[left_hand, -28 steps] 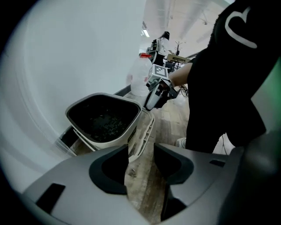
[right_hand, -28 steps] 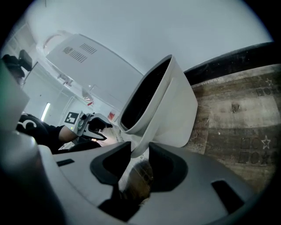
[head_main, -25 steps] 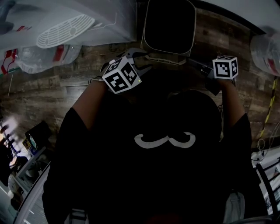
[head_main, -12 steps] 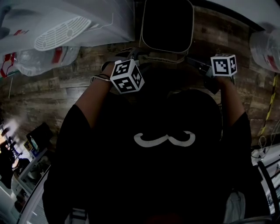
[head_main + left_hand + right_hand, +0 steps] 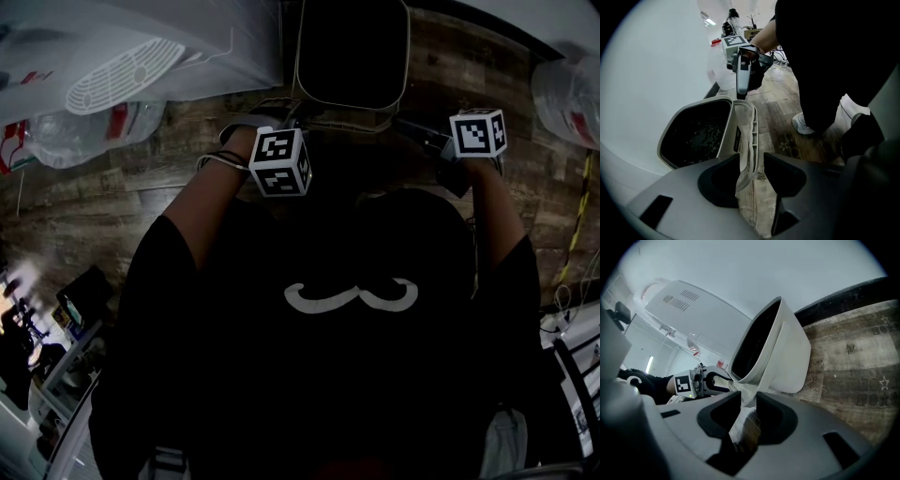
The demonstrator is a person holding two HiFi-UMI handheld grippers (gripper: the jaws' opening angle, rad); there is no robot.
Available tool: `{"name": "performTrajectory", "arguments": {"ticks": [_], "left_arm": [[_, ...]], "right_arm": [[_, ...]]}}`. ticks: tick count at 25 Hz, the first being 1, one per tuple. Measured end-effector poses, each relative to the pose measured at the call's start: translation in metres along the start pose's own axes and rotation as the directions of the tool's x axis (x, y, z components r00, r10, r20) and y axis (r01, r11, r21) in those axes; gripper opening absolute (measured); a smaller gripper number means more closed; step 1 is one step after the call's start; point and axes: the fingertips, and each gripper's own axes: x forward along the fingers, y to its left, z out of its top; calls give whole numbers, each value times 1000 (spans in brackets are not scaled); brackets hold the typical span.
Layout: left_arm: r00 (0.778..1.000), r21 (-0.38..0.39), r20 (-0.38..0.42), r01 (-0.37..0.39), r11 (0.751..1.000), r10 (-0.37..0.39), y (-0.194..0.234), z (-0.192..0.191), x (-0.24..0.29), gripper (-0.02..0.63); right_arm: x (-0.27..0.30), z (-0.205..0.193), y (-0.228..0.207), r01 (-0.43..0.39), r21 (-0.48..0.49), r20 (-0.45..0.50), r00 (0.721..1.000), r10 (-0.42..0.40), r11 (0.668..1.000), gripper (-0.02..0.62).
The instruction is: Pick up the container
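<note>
Container [image 5: 792, 352]: far middle, on floor [image 5: 853, 366] by wall [image 5: 740, 268]
Right gripper [image 5: 749, 401]: jaws just been closing, pinching near right rim
Left gripper [image 5: 750, 161]: spread astride left rim; clamp squarely before lifting level

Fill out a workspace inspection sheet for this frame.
Surface: wood-look floor.
Job's things: white container, dark inside, opening facing up.
Clutter: plastic-wrapped bundles at left, another at right.
Grippers: left hand-held gripper open, container's rim between its jaws; right hand-held gripper has just been closing, now pinching the container's edge.
Cables: yellow-black striped line at right, kind unclear.
Surroundings: white wall; person's black shirt.
</note>
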Motion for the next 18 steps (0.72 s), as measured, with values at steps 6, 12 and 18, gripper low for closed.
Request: {"name": "performTrajectory", "arguments": {"ticks": [6, 12, 18], "left_arm": [[999, 102, -46, -7, 995, 11, -5, -1, 6, 84], [998, 76, -55, 6, 997, -2, -7, 0, 3, 67], [998, 42, -59, 32, 999, -30, -2, 7, -12, 67]], "right_arm": [[0, 2, -2, -6, -16, 9, 1000, 6, 1000, 106], [-1, 0, 10, 11, -156, -31, 999, -16, 988, 151], [-17, 2, 36, 43, -439, -65, 995, -80, 898, 160]]}}
